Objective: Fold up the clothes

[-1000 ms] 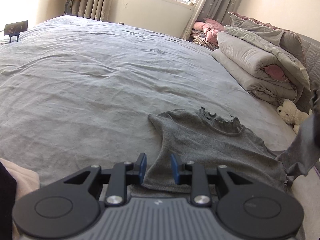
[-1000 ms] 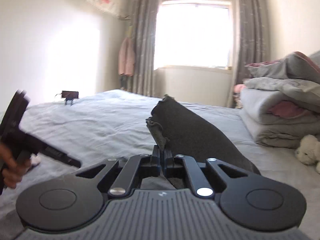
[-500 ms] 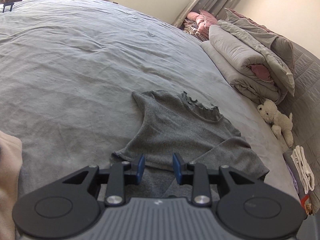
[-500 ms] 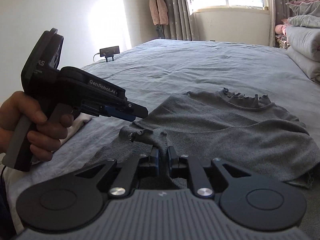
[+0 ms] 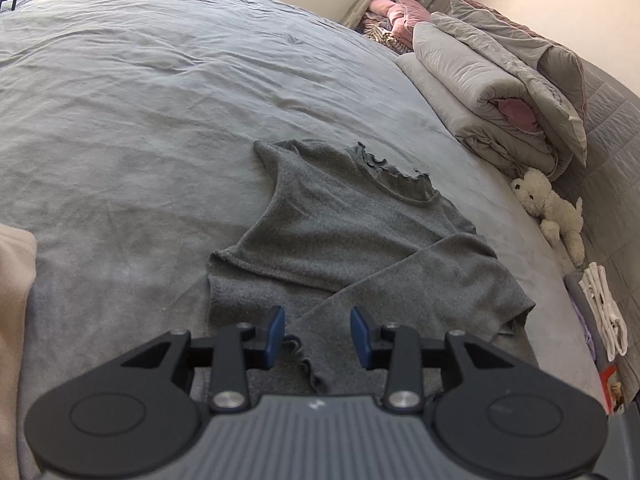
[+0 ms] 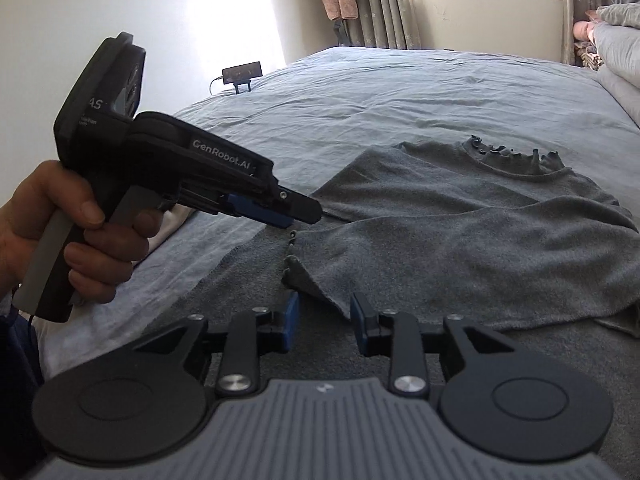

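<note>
since a second ago the sleeve [image 6: 460, 252] that the right gripper [image 6: 324, 322] held up in the air has come down across the grey sweater [image 5: 340, 216], and both views have tipped toward the bed [image 5: 140, 92]. the sweater lies flat on the grey bed cover, its long axis running from the frilled collar [image 5: 394, 172] at the far end, toward the folded quilts [image 5: 492, 92], to the hem near the grippers. the sleeve is folded over the body and runs slantwise, its ruffled cuff [image 6: 292, 258] ending near the sweater's left edge. no container shows clearly; at the right edge of the left wrist view some white cloth [image 5: 604, 312] lies on something grey beside the bed. the right gripper's blue pads [image 6: 290, 318] are spreading apart, the sleeve's edge lying between them but not pinched. the left gripper [image 5: 318, 334], held in a hand [image 6: 76, 236], is also spreading, its pads either side of the cuff and pressing on nothing. a white soft toy [image 5: 552, 204] sits beside the quilts.
</note>
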A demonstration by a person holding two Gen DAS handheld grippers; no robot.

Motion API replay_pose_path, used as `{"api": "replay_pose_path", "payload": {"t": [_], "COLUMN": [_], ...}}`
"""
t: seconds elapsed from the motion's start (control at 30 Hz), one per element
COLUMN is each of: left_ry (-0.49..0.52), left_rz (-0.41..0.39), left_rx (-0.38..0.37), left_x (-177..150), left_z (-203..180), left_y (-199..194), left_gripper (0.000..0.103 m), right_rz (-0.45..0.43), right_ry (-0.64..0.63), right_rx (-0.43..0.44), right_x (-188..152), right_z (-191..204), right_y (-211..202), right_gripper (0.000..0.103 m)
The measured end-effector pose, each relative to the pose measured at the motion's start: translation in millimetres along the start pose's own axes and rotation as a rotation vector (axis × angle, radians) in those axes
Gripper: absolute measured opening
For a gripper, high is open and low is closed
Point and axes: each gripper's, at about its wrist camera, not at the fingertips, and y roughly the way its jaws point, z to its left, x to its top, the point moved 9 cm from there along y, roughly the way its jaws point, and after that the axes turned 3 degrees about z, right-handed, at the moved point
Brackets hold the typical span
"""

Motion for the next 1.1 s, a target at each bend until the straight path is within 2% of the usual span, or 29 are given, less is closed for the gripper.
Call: {"api": "replay_pose_path", "payload": {"t": [0.17,0.23,0.3,0.33,0.37,0.47,0.63,0.7,0.8,0.87,1.03,1.1], "left_ry": [0.111,0.165,0.173,0.171,0.175,0.195,0.208,0.2,0.183,0.156,0.116,0.109], "left_rz": [0.038,0.043,0.035,0.03,0.023,-0.003,-0.067,-0.1,-0.144,-0.161,-0.184,-0.188], "left_rx": [0.067,0.122,0.138,0.143,0.156,0.185,0.206,0.194,0.181,0.174,0.17,0.181], "left_x": [-12,-15,-16,-16,-16,-14,-5,2,12,17,26,27], "left_z": [-8,-8,-9,-9,-8,-10,-13,-13,-10,-5,5,9], "left_y": [10,13,13,13,13,12,-2,-12,-25,-29,-32,-32], "left_gripper": [0.039,0.039,0.038,0.035,0.023,0.006,0.005,0.005,0.005,0.005,0.005,0.005], "right_rz": [0.057,0.07,0.06,0.052,0.043,0.001,-0.086,-0.119,-0.162,-0.165,-0.19,-0.242], "right_ry": [0.172,0.245,0.346,0.387,0.423,0.495,0.637,0.731,0.897,0.962,1.028,1.053], "right_rx": [-0.045,-0.059,-0.077,-0.095,-0.115,-0.17,-0.208,-0.194,-0.098,-0.058,-0.069,-0.109], "right_x": [-2,-3,-4,-5,-5,-4,-2,-5,-12,-16,-14,-14], "right_z": [-47,-66,-91,-102,-113,-142,-187,-203,-219,-223,-233,-239], "right_y": [-3,-8,-17,-23,-29,-50,-81,-88,-88,-82,-64,-68], "right_gripper": [0.035,0.035,0.035,0.035,0.035,0.035,0.035,0.035,0.035,0.035,0.035,0.035]}}
